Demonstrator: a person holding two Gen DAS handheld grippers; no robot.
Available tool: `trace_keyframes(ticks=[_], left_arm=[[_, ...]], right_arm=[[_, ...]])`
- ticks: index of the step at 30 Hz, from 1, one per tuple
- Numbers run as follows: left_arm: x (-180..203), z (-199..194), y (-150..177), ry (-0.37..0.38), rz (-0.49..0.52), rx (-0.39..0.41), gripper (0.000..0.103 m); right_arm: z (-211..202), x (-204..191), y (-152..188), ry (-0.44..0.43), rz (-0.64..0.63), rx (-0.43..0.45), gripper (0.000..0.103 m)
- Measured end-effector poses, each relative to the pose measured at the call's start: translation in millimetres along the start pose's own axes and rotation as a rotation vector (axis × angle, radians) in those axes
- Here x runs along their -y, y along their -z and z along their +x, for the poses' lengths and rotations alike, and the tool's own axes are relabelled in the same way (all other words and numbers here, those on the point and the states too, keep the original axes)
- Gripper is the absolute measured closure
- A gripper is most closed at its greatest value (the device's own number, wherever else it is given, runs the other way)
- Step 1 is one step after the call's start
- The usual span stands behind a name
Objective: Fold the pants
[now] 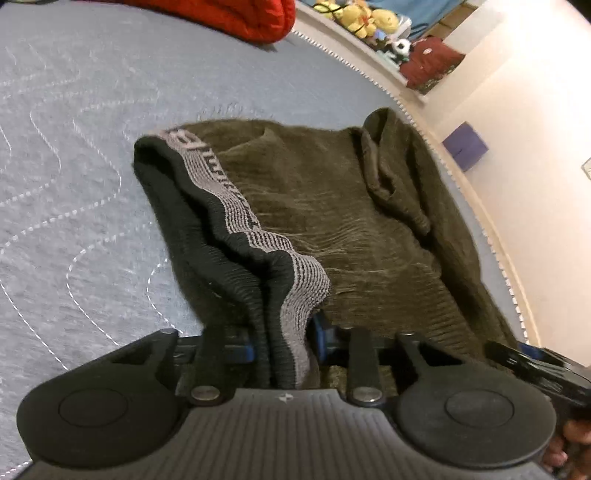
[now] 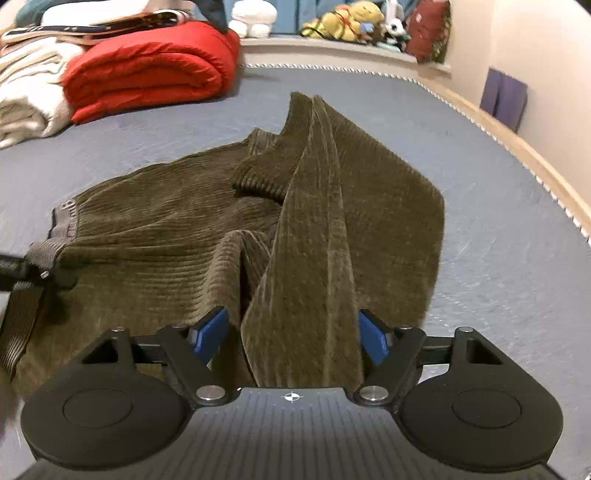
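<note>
Olive corduroy pants (image 1: 351, 206) lie rumpled on a grey quilted bed (image 1: 74, 166). Their black and grey waistband (image 1: 236, 214) runs toward my left gripper (image 1: 280, 343), which is shut on its bunched near end. In the right wrist view the pants (image 2: 166, 229) spread left to the waistband (image 2: 62, 221), where the left gripper (image 2: 22, 273) shows at the frame edge. A raised fold of the pants leg (image 2: 314, 229) runs between the spread blue pads of my right gripper (image 2: 293, 332), which is open, with a gap at the left pad.
A folded red quilt (image 2: 147, 74) and white blankets (image 2: 26, 96) sit at the bed's far left. Plush toys (image 2: 343, 20) line a ledge behind. The bed's trimmed edge (image 2: 535, 166) curves along the right, with a purple block (image 2: 504, 99) against the wall.
</note>
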State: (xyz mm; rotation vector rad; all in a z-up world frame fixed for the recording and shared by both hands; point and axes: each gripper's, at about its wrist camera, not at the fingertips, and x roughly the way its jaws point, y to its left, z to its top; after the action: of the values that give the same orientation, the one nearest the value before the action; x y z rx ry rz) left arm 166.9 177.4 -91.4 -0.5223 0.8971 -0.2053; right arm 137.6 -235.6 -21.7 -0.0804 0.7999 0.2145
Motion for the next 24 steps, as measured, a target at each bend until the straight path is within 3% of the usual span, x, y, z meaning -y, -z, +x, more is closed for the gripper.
trace_keyframes(ticks=[2,3,5,6,12,15,18,20,22,24], left_arm=[[3.4,-14.3,-1.6,0.014,0.033,0.029,0.080],[4.7,-22.6,-2.8,0.016,0.045,0.048,0.082],[4.4,-41.9,-6.1,0.015,0.052,0.090,0.083],[0.5,-52.8,-8.0,0.007,0.045,0.106,0.083],[-61.1,-128.9,-10.4,-0.103,-0.072,0.147,0.084],[-107.2,-176.9,-0.3,-0.144,-0.151,0.148,0.084],[-140.1,-210.4,14.7,-0.186,-0.167,0.116,0.082],[-159.9,-213.3,25.2,-0.193,-0.179,0.045,0.075],[-167.4,-209.7,32.2,-0.249,-0.159,-0.006,0.053],[-169.2,-215.9,31.4,-0.324,-0.145,0.003,0.037]], right_arm=[[7.9,-3.1,-3.8,0.018,0.024,-0.018,0.043],[11.7,-4.9,-5.6,0.029,0.033,-0.020,0.061],[13.9,-10.4,-6.8,0.004,0.045,-0.018,0.080],[12.7,-13.1,-7.2,-0.013,0.045,-0.015,0.083],[-25.7,-46.5,-1.7,-0.182,-0.040,0.069,0.087],[-51.8,-67.0,10.9,-0.362,-0.157,0.084,0.087],[-76.0,-87.6,33.1,-0.550,-0.311,0.050,0.087],[-86.2,-98.1,50.2,-0.613,-0.407,0.010,0.087],[-82.2,-104.3,68.3,-0.582,-0.482,-0.055,0.086],[-75.3,-100.6,75.1,-0.551,-0.493,-0.087,0.083]])
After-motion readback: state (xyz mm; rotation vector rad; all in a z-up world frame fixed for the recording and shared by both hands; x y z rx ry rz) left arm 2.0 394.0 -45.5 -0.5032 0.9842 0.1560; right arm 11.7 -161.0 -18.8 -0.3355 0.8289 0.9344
